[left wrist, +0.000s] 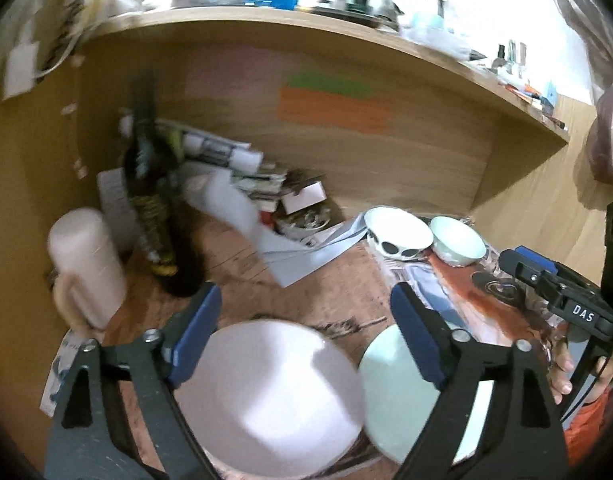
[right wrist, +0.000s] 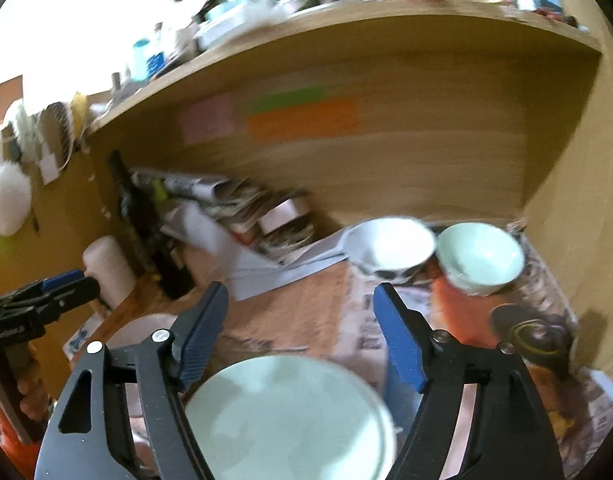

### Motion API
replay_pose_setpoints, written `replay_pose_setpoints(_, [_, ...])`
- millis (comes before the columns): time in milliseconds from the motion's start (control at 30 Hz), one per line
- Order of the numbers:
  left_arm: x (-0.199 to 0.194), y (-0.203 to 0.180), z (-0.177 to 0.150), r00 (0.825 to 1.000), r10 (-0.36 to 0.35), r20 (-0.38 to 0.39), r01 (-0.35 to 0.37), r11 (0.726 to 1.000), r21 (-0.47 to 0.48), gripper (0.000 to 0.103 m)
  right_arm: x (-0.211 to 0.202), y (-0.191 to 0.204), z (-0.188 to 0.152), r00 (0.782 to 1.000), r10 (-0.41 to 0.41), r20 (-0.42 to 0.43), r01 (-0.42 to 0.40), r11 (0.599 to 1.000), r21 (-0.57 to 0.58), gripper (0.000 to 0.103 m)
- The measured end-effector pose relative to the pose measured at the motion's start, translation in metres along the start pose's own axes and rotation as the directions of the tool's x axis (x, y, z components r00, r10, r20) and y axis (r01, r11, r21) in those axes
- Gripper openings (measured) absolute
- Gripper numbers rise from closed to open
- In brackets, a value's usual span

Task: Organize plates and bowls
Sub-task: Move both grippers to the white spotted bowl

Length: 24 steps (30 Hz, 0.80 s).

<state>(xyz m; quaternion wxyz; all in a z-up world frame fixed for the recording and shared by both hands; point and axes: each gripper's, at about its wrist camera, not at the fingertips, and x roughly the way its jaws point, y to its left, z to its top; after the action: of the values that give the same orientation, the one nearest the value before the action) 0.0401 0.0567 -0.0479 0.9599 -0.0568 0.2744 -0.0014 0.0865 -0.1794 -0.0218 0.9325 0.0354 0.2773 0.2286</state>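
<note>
A pale pink plate (left wrist: 274,396) lies on the desk under my open left gripper (left wrist: 304,320). A mint green plate (left wrist: 398,396) lies just right of it; in the right wrist view it (right wrist: 290,420) sits under my open right gripper (right wrist: 300,328). Both grippers are empty and above the plates. At the back right stand a white bowl with black spots (left wrist: 398,232) (right wrist: 388,246) and a mint green bowl (left wrist: 458,244) (right wrist: 480,258), side by side. The right gripper also shows at the right edge of the left wrist view (left wrist: 522,264).
A dark bottle (left wrist: 154,216) and a cream flask (left wrist: 86,264) stand at the left. Papers and magazines (left wrist: 242,184) pile against the back wall of the wooden alcove. A shelf (left wrist: 306,20) overhangs above. Magazines (right wrist: 486,320) cover the desk at right.
</note>
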Motion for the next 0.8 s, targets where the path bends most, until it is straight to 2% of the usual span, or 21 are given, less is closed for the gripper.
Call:
replay_pose_setpoints(233, [0.050, -0.037, 0.029, 0.998, -0.001, -0.062, 0.004, 0.999, 0.037, 0.089, 0.007, -0.036, 0.019, 0.999, -0.039, 0.031, 0.039, 0.999, 0.006, 0.073])
replay_pose_setpoints(433, [0.091, -0.061, 0.048, 0.993, 0.012, -0.115, -0.002, 0.996, 0.085, 0.089, 0.026, -0.061, 0.034, 0.998, -0.056, 0.023, 0.055, 0.998, 0.012, 0.073])
replay_pose_setpoints(667, [0.147, -0.085, 0.065, 0.980, 0.018, -0.199, 0.006, 0.992, 0.123, 0.089, 0.069, -0.084, 0.041, 0.997, -0.062, -0.045, 0.063, 0.998, 0.025, 0.073])
replay_pose_setpoints(800, [0.184, -0.097, 0.069, 0.966, 0.029, -0.259, 0.009, 0.990, 0.142, 0.089, 0.092, -0.094, 0.040, 0.993, -0.070, -0.096, 0.073, 0.997, 0.024, 0.073])
